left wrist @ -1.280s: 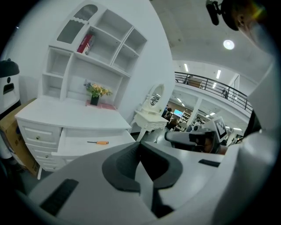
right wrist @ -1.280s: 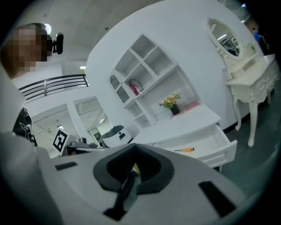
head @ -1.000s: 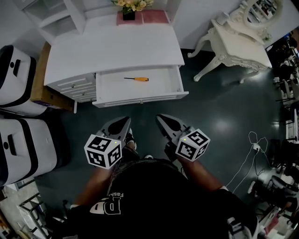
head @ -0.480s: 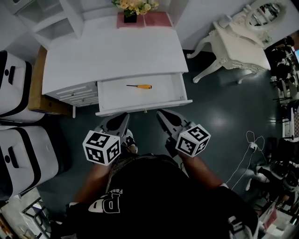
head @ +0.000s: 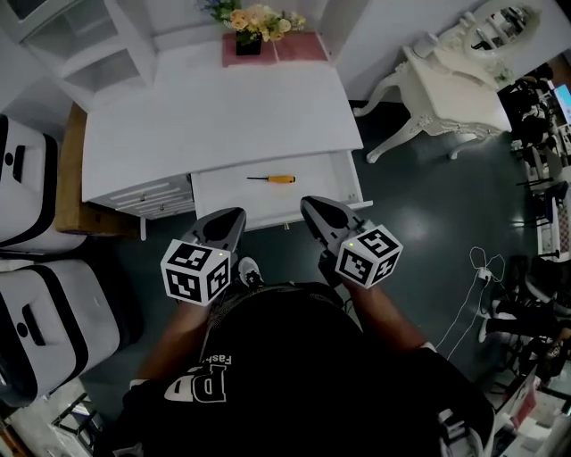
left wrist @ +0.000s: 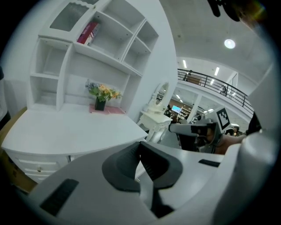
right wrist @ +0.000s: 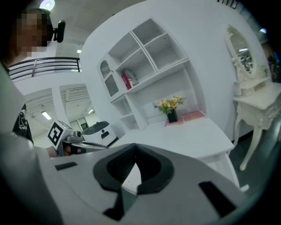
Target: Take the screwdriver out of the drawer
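Left gripper view shows the left tongs [left wrist: 139,145] drawn together, tip against tip, with nothing between them. The right gripper view shows the right tongs [right wrist: 135,147] closed and empty in the same way. In the head view the two are held side by side with a gap between them, each in one of the person's hands. Their tips point at the pulled-out drawer [head: 223,192] and overlap its front edge from this angle. The screwdriver [head: 272,179] lies flat inside the drawer, clear of both tongs. Its orange handle is to the right and its dark shaft points left, and it sits toward the back, near the overhanging edge of the white surface [head: 223,116]. A pot of flowers [head: 254,22] stands at the far end of that surface, beside a pink mat [head: 294,46]. An ornate white dressing table [head: 455,85] stands off to the right on the dark floor [head: 419,223].
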A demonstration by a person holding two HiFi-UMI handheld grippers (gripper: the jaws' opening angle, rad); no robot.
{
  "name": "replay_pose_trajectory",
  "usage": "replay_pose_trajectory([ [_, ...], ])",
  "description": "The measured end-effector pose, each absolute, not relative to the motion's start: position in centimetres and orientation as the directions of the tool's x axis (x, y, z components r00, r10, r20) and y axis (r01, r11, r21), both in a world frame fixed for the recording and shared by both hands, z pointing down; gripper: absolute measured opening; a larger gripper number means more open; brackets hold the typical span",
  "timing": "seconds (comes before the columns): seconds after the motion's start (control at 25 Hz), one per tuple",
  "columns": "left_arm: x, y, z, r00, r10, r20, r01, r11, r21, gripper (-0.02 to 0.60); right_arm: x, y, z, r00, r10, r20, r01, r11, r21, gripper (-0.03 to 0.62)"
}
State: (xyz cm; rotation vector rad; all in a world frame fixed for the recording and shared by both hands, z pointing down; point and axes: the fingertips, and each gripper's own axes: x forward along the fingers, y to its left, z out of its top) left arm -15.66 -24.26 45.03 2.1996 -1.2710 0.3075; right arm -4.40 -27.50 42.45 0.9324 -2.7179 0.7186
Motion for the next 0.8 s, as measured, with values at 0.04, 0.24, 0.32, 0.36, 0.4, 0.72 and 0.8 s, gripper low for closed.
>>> replay_pose_trajectory([
  [0.04, -15.8, -24.6, 45.2, 0.526, -0.711, 0.466, -0.847, -0.389, 0.362, 0.014, -4.5, -27.9, 42.6, -0.781, -0.533, 0.325, -0.624, 0.687, -0.372, 0.009],
  [0.24, -16.4, -25.9, 45.2, 0.555, -0.693, 0.460, -0.830, -0.424, 0.362, 0.014, -5.0, -29.4, 43.8, -0.742, -0.539, 0.399, -0.661, 0.690, -0.296, 0.009],
  [0.32, -16.8, -26.2, 45.3, 0.561, -0.687, 0.461, -0.826, -0.432, 0.362, 0.014, -5.3, -29.7, 44.4, -0.732, -0.536, 0.421, -0.668, 0.688, -0.284, 0.009],
  [0.36, -17.0, -26.3, 45.4, 0.563, -0.685, 0.462, -0.825, -0.434, 0.362, 0.014, -5.4, -29.8, 44.7, -0.729, -0.533, 0.430, -0.669, 0.687, -0.283, 0.010],
  [0.4, -17.2, -26.4, 45.5, 0.565, -0.683, 0.464, -0.824, -0.435, 0.363, 0.014, -5.5, -30.0, 44.9, -0.727, -0.530, 0.437, -0.670, 0.687, -0.282, 0.009],
  [0.72, -18.3, -27.1, 46.5, 0.558, -0.679, 0.477, -0.828, -0.414, 0.379, 0.014, -6.3, -31.2, 47.7, -0.705, -0.484, 0.518, -0.666, 0.703, -0.250, 0.009],
  [0.8, -18.6, -27.2, 47.1, 0.547, -0.682, 0.485, -0.834, -0.400, 0.379, 0.014, -6.6, -31.6, 48.6, -0.702, -0.464, 0.539, -0.656, 0.716, -0.238, 0.009],
])
